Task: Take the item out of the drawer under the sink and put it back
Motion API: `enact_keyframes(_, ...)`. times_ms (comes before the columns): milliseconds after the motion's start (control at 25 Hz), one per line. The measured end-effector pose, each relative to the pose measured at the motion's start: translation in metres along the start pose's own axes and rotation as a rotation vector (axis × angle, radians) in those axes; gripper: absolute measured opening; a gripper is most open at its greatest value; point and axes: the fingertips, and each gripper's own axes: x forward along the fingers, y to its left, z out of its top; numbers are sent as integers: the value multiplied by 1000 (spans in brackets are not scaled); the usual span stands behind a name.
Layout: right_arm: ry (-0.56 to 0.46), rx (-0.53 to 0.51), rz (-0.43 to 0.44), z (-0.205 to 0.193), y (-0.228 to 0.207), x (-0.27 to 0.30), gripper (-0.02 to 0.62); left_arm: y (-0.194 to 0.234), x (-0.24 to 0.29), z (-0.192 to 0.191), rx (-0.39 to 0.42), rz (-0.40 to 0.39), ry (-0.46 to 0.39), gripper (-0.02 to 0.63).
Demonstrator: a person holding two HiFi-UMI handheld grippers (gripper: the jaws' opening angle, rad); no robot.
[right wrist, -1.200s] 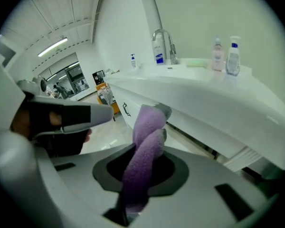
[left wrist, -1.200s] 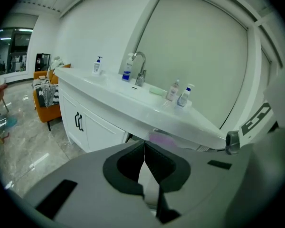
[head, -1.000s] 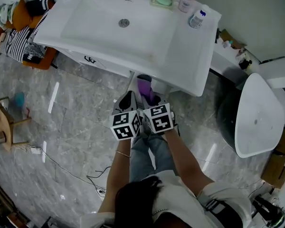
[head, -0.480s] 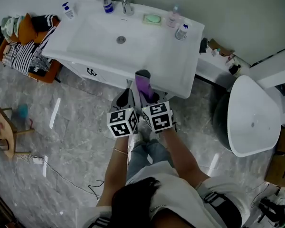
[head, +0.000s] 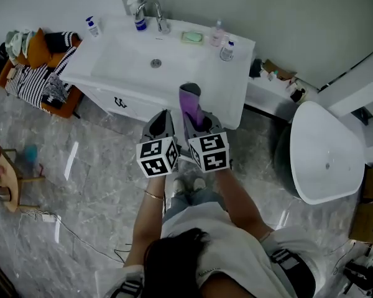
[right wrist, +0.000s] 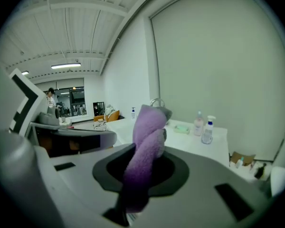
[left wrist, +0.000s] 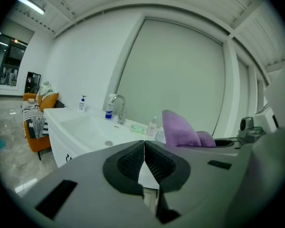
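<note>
Two tools hang side by side in front of the sink vanity. The right tool (right wrist: 143,165) is clamped on a rolled purple towel (right wrist: 149,122), which stands out of its jaws with its long axis running forward and up past the tips, toward the white tabletop (head: 236,64). The left tool (left wrist: 144,148), just to its left, has its jaws pressed together on nothing. The drawer should lie ahead of and below the right tool, under the tabletop's rim, and no view shows it. The return looks like a downward, forward reach by the right hand.
</note>
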Motion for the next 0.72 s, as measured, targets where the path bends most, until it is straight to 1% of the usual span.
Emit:
enact_keyframes(280, -61, -49, 0, 24, 9, -24, 77, -28, -20, 15, 54, -47, -31, 5)
enact_keyframes(360, -83, -50, -11, 31, 8, -31, 77, -36, -24, 21, 74, -61, -48, 5)
enact_keyframes(480, -118, -55, -35, 41, 4, -37, 77, -38, -26, 30, 100, -58, -74, 5)
enact_keyframes(720, -126, -21, -68, 33, -2, -44, 77, -36, -33, 31, 106, -62, -81, 5)
